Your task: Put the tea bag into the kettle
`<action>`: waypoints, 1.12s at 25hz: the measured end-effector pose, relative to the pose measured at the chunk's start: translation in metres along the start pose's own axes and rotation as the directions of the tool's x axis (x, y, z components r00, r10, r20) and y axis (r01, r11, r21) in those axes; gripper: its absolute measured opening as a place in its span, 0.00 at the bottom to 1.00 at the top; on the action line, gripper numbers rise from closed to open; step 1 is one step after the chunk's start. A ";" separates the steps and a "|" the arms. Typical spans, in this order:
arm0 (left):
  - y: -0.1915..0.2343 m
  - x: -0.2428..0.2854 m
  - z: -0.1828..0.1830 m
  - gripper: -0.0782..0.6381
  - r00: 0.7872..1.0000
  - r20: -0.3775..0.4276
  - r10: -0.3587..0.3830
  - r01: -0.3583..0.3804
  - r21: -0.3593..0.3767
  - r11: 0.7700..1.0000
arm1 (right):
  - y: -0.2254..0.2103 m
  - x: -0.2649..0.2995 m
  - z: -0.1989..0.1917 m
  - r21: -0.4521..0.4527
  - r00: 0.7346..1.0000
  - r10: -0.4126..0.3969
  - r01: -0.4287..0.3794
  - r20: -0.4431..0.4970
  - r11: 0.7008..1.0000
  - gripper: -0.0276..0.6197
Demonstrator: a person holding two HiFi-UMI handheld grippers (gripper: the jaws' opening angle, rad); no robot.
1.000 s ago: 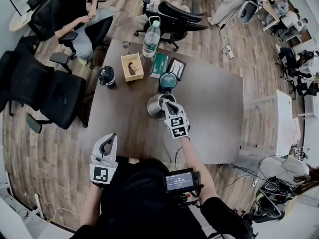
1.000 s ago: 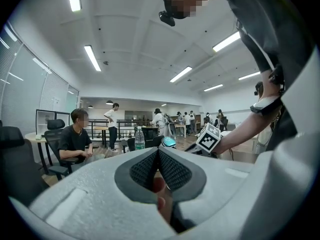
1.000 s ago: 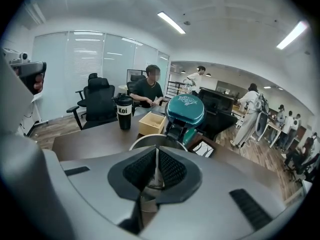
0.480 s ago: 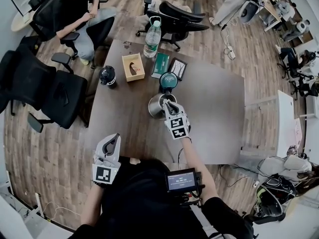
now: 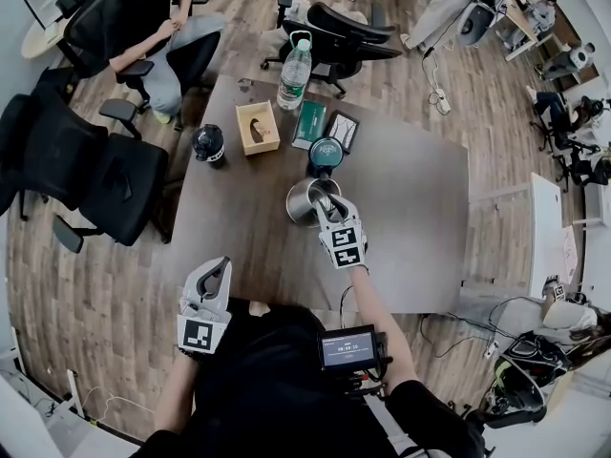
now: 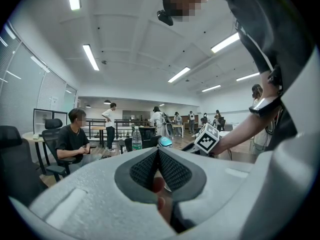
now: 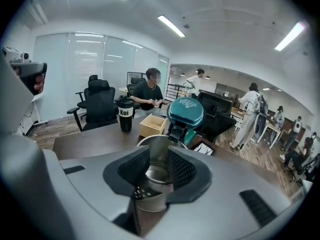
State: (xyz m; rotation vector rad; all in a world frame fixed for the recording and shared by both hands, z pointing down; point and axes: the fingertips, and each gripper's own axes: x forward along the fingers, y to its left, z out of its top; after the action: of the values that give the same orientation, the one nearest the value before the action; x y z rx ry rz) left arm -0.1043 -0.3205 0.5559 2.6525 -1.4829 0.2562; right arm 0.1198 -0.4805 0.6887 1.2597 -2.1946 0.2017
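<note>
My right tool point(image 7: 158, 154) has just been opening its jaws directly above the open steel kettle point(image 5: 300, 203), and nothing is between them. I cannot see the tea bag, so I judge it has dropped inside the kettle, below this tool, and the task is almost finished. My left tool point(image 6: 158, 156) is closed, far behind.

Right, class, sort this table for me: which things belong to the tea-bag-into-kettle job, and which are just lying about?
Job: round steel kettle, teal lid up; right claw, just opened over its mouth, gripping nothing.
Lying about: clear plastic water bottle; open wooden box; black tumbler; flat green box; dark-framed card.
</note>
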 end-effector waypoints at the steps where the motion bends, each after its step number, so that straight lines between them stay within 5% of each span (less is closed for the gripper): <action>1: 0.000 -0.001 0.000 0.10 1.000 0.002 -0.003 0.003 0.003 1.000 | 0.000 -0.002 0.003 -0.003 1.000 -0.010 0.010 0.013 1.000 0.20; 6: 0.002 -0.005 -0.001 0.10 1.000 0.013 -0.026 0.025 0.006 1.000 | 0.022 -0.035 0.027 0.047 0.988 -0.016 0.009 0.154 0.999 0.15; 9: 0.004 -0.009 -0.004 0.10 0.999 0.014 -0.045 0.045 -0.002 0.999 | 0.061 -0.075 0.048 0.060 0.955 0.034 -0.054 0.293 0.997 0.05; 17: 0.004 -0.016 -0.015 0.10 0.986 0.048 -0.158 0.160 -0.040 0.986 | 0.144 -0.163 0.080 0.061 0.895 0.002 -0.032 0.447 0.998 0.05; 22: -0.014 -0.026 -0.010 0.10 0.970 0.095 -0.223 0.219 0.046 0.975 | 0.164 -0.205 0.088 0.066 0.866 -0.020 -0.016 0.499 0.998 0.05; 28: -0.068 -0.071 -0.011 0.10 0.976 0.077 -0.205 0.194 0.131 0.972 | 0.186 -0.259 0.059 0.083 0.832 0.004 -0.060 0.555 0.995 0.05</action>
State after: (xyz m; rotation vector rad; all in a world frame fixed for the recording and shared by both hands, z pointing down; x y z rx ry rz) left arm -0.0839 -0.2232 0.5530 2.9222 -1.2463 0.2205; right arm 0.0381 -0.2130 0.5242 1.4745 -2.7262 -0.0612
